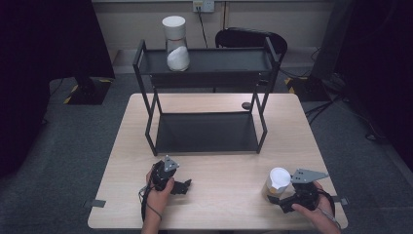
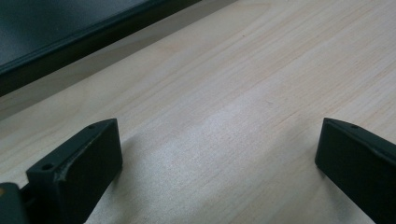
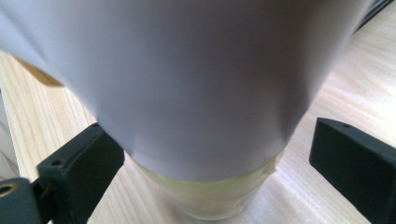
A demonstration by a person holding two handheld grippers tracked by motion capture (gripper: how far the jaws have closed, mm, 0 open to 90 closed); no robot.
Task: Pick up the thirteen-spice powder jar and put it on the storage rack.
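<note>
The high view is dim and soft, with low detail and grain; its corners fall into near-black, while the tabletop [image 1: 219,165] is evenly lit from above, with soft shadows under the black rack [image 1: 207,97]. The left gripper view is brighter and fairly sharp, with a pale sheen on the wood and soft shadows beside the jaws. In the right gripper view, the white-lidded jar [image 3: 196,93] is too close, blurred and greyish.

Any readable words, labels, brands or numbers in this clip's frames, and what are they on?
None can be read. The white-lidded jar at the right tongs shows no print, nor does the jar on the black shelf. The wall socket is too small to tell.
</note>
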